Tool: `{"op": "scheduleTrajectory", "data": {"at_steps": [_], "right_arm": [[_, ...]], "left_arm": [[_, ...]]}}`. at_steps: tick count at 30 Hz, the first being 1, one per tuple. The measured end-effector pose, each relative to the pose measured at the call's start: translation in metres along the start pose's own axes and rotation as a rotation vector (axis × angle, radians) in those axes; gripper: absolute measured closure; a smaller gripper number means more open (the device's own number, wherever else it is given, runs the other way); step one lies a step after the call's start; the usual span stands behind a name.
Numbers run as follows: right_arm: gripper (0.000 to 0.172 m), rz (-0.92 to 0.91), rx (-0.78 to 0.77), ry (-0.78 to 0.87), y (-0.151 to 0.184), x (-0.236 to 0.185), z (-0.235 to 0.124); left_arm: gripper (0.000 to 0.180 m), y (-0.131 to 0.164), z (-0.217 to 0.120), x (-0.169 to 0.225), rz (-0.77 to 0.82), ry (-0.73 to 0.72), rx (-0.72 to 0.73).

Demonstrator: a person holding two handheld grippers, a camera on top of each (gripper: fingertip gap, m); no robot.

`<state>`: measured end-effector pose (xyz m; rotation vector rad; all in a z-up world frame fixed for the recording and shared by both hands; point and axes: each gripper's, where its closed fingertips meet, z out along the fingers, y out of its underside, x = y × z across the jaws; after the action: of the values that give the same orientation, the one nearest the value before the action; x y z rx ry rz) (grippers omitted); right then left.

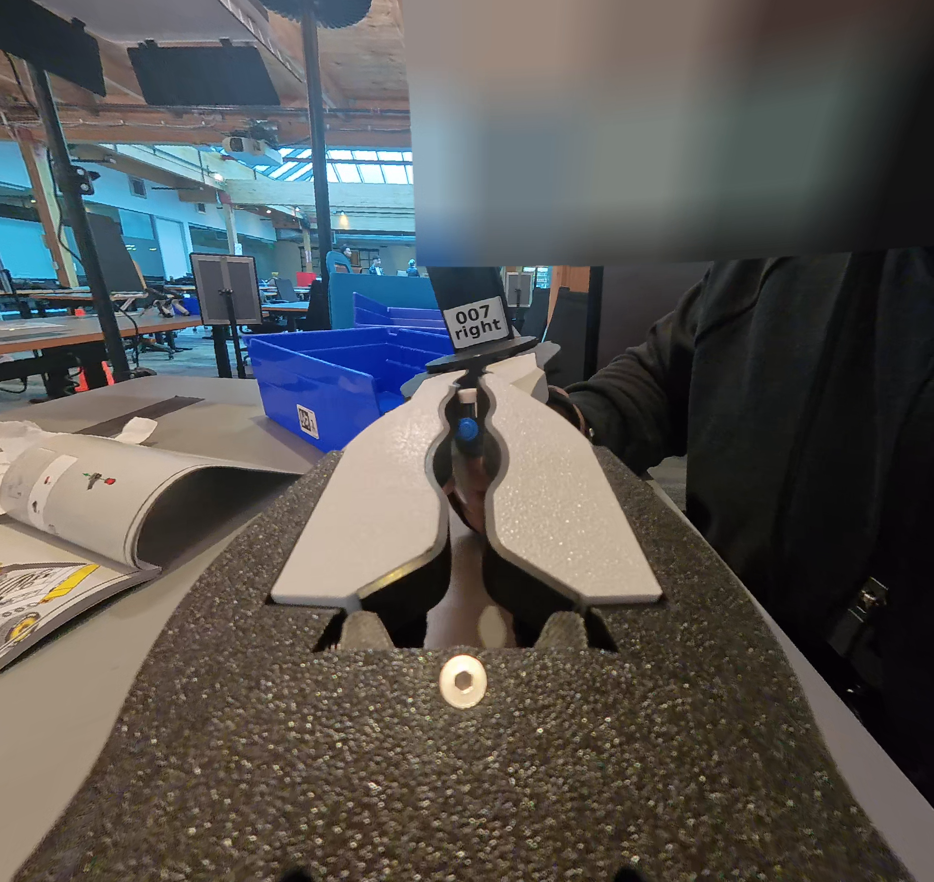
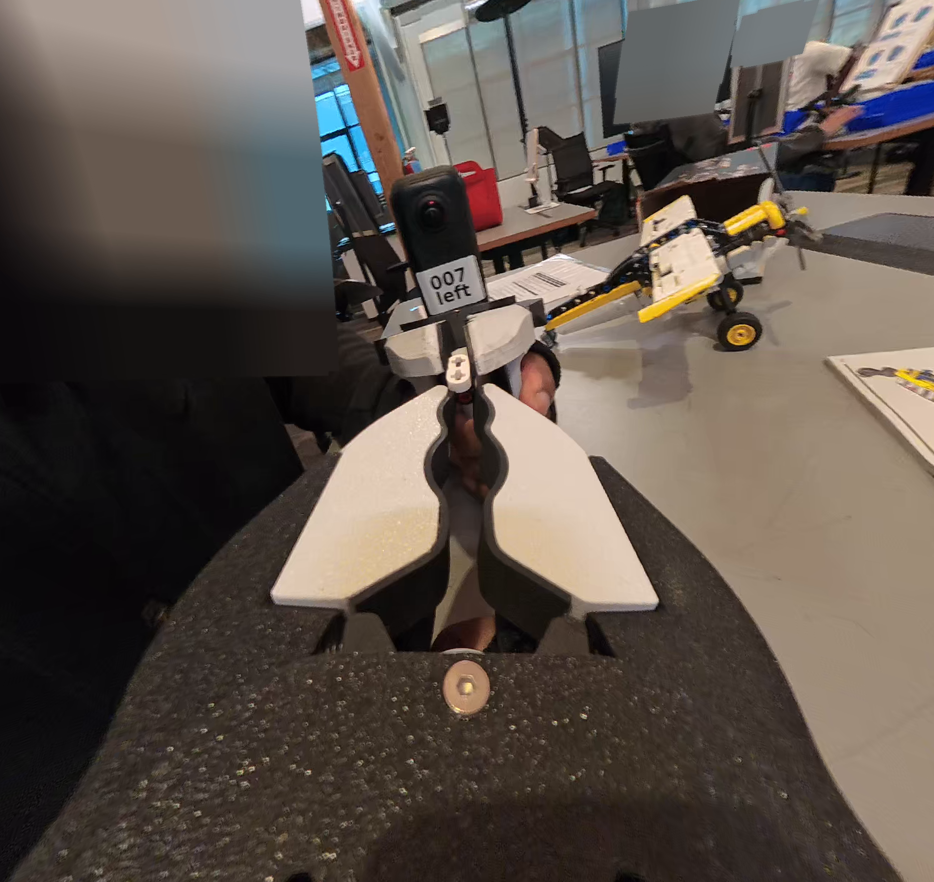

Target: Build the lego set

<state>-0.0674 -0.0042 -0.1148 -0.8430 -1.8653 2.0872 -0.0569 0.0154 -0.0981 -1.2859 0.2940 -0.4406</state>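
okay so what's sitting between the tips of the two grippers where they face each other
Small building-toy parts: a white connector piece at the left gripper, plain in the right wrist view, and a blue pin between the left gripper's fingers in the left wrist view.

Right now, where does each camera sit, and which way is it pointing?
Left wrist view: on the left gripper, facing along its fingers at the right gripper, a blue bin and the person's dark sleeve.
Right wrist view: on the right gripper, facing the left one, which grips a white piece; toy plane beyond.
Shared: both grippers, tip to tip, over the grey table.
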Motion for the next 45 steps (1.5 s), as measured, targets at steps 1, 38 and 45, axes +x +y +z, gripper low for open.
{"op": "scheduleTrajectory", "data": {"at_steps": [1, 38, 45], "right_arm": [[0.166, -0.002, -0.004, 0.009, 0.000, 0.001, 0.000], [0.165, 0.351, -0.103, -0.002, 0.012, 0.024, -0.008], [0.165, 0.297, -0.131, 0.026, 0.015, 0.026, -0.007]], "left_arm": [[0.173, 0.001, 0.000, -0.001, 0.003, -0.005, -0.006], [0.169, 0.022, -0.013, -0.022, 0.226, -0.086, -0.241], [0.170, 0.026, -0.013, -0.021, 0.020, -0.034, -0.261]]}}
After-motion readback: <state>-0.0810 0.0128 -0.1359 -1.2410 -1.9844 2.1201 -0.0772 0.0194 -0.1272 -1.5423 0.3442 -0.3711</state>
